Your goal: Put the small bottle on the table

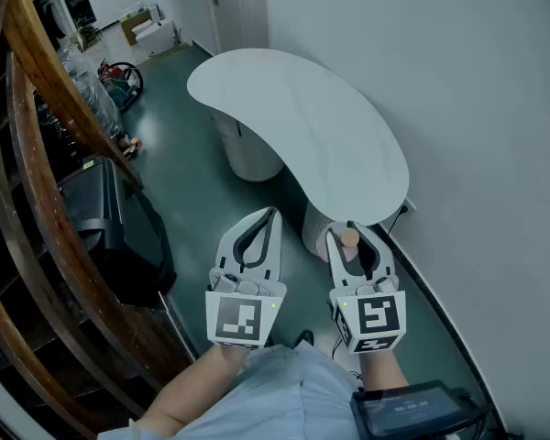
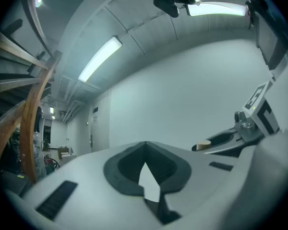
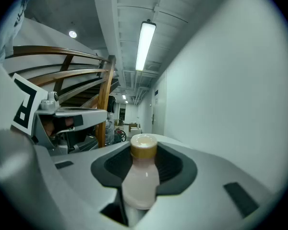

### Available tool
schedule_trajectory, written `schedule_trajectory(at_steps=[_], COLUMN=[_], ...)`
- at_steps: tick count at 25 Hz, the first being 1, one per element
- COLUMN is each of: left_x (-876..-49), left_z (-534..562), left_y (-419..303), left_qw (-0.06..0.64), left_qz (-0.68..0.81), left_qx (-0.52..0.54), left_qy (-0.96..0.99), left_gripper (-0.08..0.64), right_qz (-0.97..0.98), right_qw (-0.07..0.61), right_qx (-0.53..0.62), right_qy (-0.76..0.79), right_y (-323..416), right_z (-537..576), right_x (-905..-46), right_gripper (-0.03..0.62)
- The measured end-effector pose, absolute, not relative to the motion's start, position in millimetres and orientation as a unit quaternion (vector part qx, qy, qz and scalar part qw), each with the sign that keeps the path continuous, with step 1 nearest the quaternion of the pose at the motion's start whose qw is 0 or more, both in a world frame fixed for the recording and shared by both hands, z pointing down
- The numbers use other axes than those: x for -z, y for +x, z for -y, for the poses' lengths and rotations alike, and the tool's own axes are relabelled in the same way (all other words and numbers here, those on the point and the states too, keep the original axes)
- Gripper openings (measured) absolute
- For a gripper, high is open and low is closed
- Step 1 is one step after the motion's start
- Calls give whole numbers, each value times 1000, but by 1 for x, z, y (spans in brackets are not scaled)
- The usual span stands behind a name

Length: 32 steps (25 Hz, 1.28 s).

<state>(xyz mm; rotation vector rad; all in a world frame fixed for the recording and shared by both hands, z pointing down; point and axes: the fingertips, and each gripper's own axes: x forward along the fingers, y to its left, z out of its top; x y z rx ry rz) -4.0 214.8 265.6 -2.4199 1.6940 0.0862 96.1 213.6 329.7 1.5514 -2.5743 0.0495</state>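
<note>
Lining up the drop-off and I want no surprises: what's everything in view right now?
small bottle: one, pale with tan cap, between the right gripper's jaws
table: one, white, curved top, ahead by the wall
pedestals: two, white, under the table
stair rail: one, brown wood, far left
black case: one, low at left below the rail
boxes: a few, pale, far end of the floor
left gripper: one, white, jaws together, empty
right gripper: one, white, shut on the small bottle, by the table's near end
</note>
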Motion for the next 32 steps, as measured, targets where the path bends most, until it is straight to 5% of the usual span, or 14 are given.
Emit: schedule_trajectory(at_steps=[32], left_x=[-288], left_z=[-179], left_y=[-8], left_qw=[83], left_qz=[-616], left_qx=[-14], left_qy=[-783], left_gripper=[0], right_qz=[879], right_qw=[77], right_qx=[-24], right_qy=[471], right_y=[93], right_z=[-159], right_x=[-349], right_gripper=[127])
